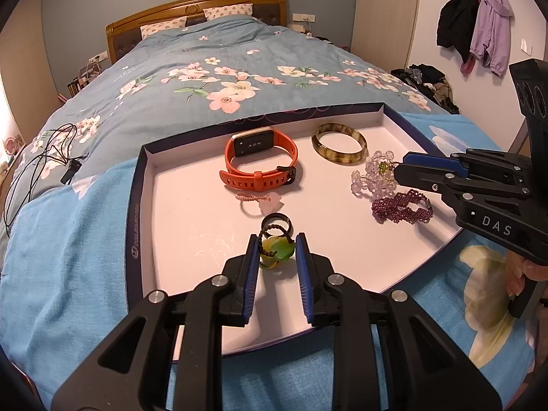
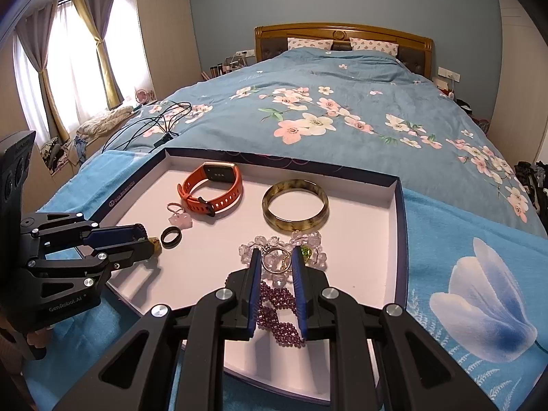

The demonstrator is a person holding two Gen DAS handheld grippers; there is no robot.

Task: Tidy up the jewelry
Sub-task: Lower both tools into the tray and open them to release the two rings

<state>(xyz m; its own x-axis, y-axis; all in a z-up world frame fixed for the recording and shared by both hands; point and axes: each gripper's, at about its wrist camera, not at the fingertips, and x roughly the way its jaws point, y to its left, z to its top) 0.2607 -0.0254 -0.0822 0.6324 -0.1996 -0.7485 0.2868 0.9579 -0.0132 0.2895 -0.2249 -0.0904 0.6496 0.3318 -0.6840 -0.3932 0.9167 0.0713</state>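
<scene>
Both grippers down in the shallow box lid (image 1: 147, 185), one piece each.

My left gripper (image 1: 274, 251), jaws narrow, brackets the green-and-yellow stone charm (image 1: 276, 252) by the near edge, black ring (image 1: 278, 225) just beyond; whether the pads pinch it, I cannot tell. My right gripper (image 2: 276, 260), also narrow, straddles the small metal ring (image 2: 274, 261) on the clear bead bracelet (image 2: 248, 251), purple bead bracelet (image 2: 281, 318) beneath. Step looks like pickup. Next: confirm grip, lift clear without snagging beads. Watch (image 1: 260, 161) and bangle (image 1: 339, 147) sit toward the far edge.
</scene>
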